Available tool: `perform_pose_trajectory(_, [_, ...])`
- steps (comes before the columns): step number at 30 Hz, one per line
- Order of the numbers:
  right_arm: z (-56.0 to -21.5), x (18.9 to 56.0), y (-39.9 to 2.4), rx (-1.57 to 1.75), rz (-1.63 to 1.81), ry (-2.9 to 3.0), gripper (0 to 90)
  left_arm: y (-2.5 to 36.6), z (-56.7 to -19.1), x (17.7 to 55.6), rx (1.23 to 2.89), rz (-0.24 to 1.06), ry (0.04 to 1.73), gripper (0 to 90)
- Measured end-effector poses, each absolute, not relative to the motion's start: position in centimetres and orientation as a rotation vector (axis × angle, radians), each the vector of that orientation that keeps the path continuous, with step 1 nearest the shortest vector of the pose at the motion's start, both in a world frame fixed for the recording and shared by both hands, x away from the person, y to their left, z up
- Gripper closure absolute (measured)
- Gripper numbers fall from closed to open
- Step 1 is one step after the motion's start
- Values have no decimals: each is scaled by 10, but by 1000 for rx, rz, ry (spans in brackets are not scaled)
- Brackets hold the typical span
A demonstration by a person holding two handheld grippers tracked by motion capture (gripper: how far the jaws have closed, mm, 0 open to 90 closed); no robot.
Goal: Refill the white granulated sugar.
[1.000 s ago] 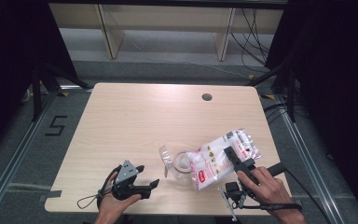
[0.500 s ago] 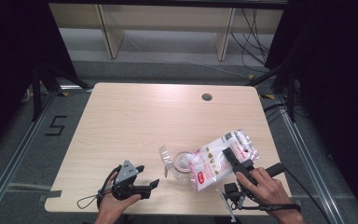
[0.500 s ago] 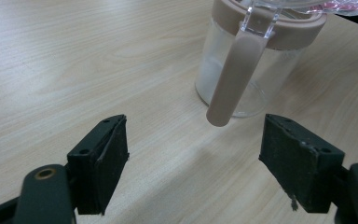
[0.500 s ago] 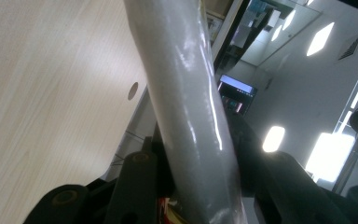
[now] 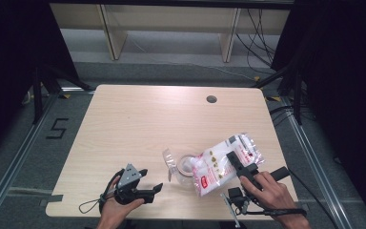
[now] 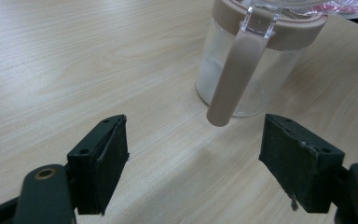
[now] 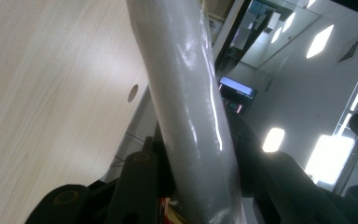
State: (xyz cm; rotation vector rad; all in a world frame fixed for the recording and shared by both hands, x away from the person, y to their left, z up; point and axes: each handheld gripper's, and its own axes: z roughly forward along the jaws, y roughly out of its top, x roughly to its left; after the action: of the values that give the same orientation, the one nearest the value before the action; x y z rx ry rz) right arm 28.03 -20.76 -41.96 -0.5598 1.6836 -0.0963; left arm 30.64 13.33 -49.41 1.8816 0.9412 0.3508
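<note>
From above, a pale wooden bench [image 5: 138, 124] lies before me; my left claw [image 5: 153, 187] rests near its front edge at about seven o'clock, its jaws spread wide with nothing between them; in the left gripper view its two black pads [image 6: 103, 161] frame bare wood, and beyond them, toward one o'clock, stands a clear glass jar [image 6: 242, 74] with a tan lid and a tan handle hanging down its side; in the high view that jar [image 5: 185, 164] sits near the bench's front at six o'clock; my right claw [image 5: 232, 160], at five o'clock, is clenched on a white plastic bag [image 5: 224, 162] with red print, which leans over the jar's mouth and touches it; in the right gripper view the bag [image 7: 186, 93] rises as a pale, glossy fold pinched between the jaws.
</note>
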Motion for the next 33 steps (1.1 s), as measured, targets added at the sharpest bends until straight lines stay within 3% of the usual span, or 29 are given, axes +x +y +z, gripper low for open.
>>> perform_pose_trajectory(33, [-419, 278, -205, -573, -95, 1671, 708, 133, -494, 306, 1870, 348, 944, 227])
